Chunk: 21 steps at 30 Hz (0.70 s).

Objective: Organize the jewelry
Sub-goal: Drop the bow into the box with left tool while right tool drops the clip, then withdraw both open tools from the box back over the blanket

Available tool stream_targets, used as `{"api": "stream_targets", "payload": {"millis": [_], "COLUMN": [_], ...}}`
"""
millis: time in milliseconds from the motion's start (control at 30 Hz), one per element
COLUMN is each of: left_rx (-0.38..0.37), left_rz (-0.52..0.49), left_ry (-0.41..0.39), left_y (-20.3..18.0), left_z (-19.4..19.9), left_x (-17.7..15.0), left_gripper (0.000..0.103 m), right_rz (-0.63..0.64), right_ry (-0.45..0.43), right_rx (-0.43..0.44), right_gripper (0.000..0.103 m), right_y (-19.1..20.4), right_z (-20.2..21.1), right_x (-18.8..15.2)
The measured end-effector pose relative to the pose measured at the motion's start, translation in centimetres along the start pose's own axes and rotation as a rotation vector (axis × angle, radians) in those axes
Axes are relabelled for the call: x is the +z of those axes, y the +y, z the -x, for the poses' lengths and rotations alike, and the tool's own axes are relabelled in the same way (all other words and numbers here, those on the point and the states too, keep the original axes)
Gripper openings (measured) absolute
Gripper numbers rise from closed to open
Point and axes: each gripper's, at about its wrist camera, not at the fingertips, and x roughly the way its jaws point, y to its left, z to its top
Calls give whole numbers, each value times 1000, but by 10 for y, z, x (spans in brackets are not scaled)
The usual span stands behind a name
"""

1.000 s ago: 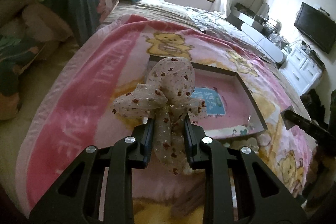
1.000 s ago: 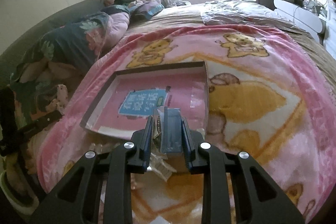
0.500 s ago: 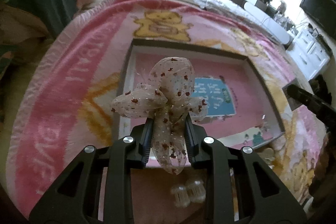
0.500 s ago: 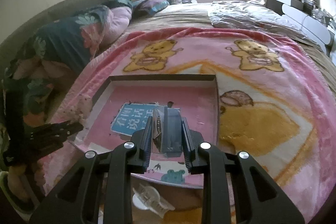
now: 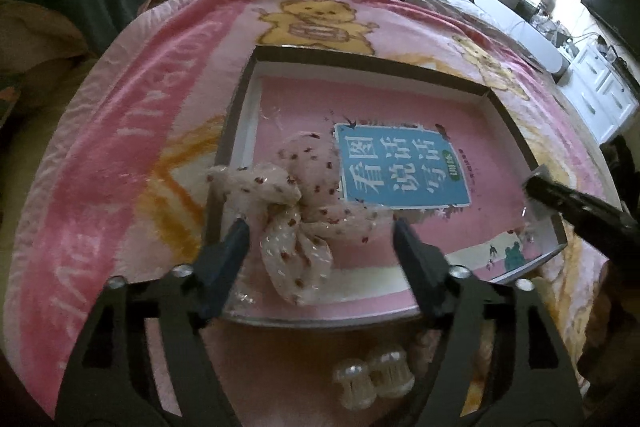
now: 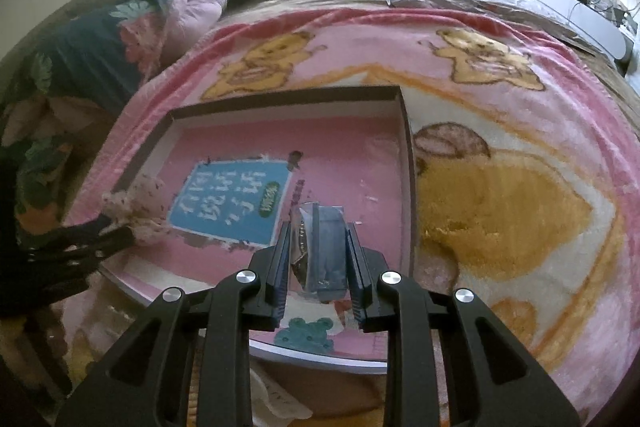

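A shallow box (image 5: 236, 115) with a pink floor and a blue label lies on the pink bear blanket. My left gripper (image 5: 320, 231) is open over its near left corner. The cream fabric bow with red dots (image 5: 296, 203) lies between the fingers on the box floor; it also shows in the right wrist view (image 6: 138, 205). My right gripper (image 6: 318, 255) is shut on a small clear packet with a bracelet on a blue card (image 6: 320, 251), held over the box's (image 6: 406, 163) near right part. The right gripper's tip (image 5: 560, 195) shows at the box's right edge.
Two clear hair claws (image 5: 372, 379) lie on the blanket just in front of the box. White packaging (image 6: 276, 399) lies below the right gripper. Pillows and a dark floral quilt (image 6: 100, 39) are piled at the left; a white cabinet (image 5: 600, 99) stands at the right.
My left gripper has opened and let go of the bow, which now lies in the box. Both grippers moved forward and down over the box; the right still holds the packet.
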Motion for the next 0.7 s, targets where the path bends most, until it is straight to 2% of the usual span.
{"api": "stream_targets", "payload": {"millis": [167,200,333,467,533,633,700], "left_rx": [3,4,8,1,-4,-6,-16], "left_rz": [13,13,5,6,8,13,21], "left_ry": [-22,-23,-37,-44,-56,-79,-90], "left_y": [3,2,-1,-4,-6,-9,-10], "left_z": [13,15,24,37,46,59,69], "left_x": [-4,-4,-4,-3,-2,-2,-3], "left_gripper": [80,80,82,86,89,92,93], "right_rz": [3,4,11,2,-5,-6,-11], "right_ry": [16,14,-36,-73,-111,-156,-186], "right_rx": [-24,-24,-31,-31,-33,-48,-48], "right_gripper": [25,29,51,61,76,88,91], "right_y": [1,2,4,5,5,5,5], "right_z": [-4,-4,13,33,49,71,88], "right_x": [-5,-6,-8,-9,-11,-14,-17]}}
